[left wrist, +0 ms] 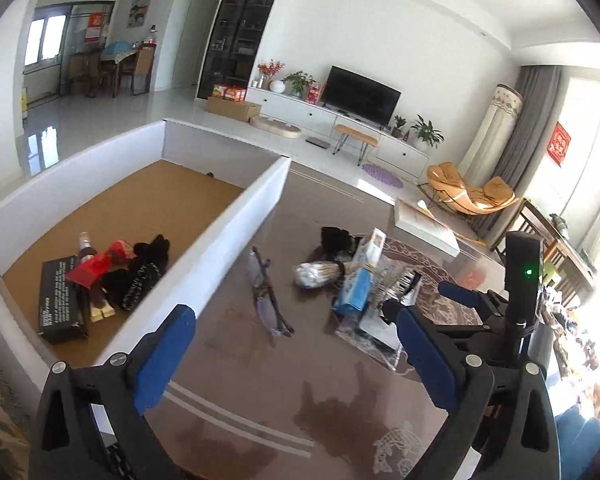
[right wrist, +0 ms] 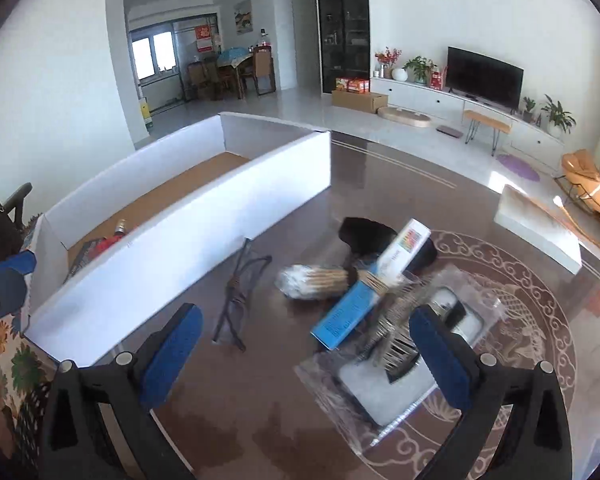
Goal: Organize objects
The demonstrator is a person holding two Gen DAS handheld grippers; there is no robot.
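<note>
The left gripper [left wrist: 294, 340] has its blue padded fingers [left wrist: 164, 354] spread wide, holding nothing, above the glossy brown bench [left wrist: 236, 392]. The right gripper [right wrist: 306, 344] is likewise wide apart and empty. Between the left fingers lie folded glasses [left wrist: 266, 294], long axis running away from the camera. Beyond them a bundle of wooden sticks [left wrist: 320, 274] lies crosswise beside a blue carton [left wrist: 358, 276]. The white-walled box [left wrist: 236, 216], cork-floored, stands left.

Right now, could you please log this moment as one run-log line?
left gripper: open, empty | right gripper: open, empty | folded dark-framed glasses: on table beside white cardboard tray | blue-and-white carton: in pile
</note>
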